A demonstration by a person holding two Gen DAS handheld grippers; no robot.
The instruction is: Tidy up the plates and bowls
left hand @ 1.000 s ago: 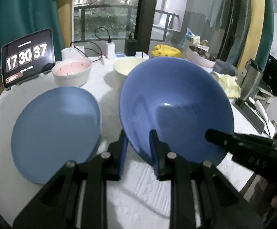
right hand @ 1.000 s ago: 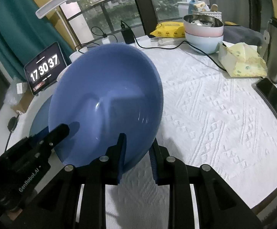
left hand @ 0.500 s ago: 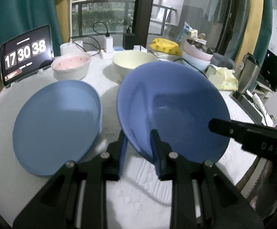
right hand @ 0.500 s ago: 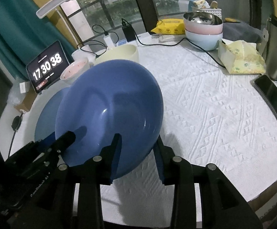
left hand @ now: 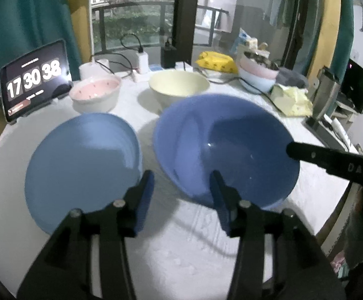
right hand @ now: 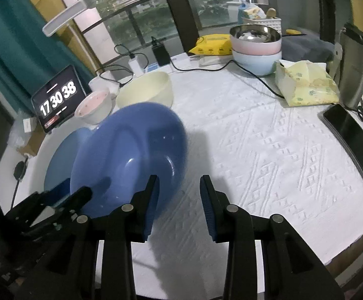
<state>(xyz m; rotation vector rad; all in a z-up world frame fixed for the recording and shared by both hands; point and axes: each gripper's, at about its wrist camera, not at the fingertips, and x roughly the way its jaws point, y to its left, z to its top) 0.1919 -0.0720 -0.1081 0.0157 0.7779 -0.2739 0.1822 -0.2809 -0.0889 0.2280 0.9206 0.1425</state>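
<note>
The left tongs (left hand: 181, 190) are opening around the near rim of the blue bowl (left hand: 226, 147), mid-frame on the table (right hand: 269, 150). The right tongs (right hand: 179, 195) stand apart, empty. Released tilted, the bowl could rock against the blue plate (left hand: 81, 165).

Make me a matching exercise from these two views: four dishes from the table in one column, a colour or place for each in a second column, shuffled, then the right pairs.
Things:
1. large bowl nearest both grippers
2. flat plate
3. small bowl beside the clock screen
4. steel bowl

Descriptions:
A. pink inside, white outside
B. light blue, lying on the tablecloth left of the large bowl in the left wrist view
C. on top of a stack of pink and pale blue bowls at the far edge
D. deep blue, resting on the tablecloth

Pairs: 1-D, 2-B, 3-A, 4-C
</note>
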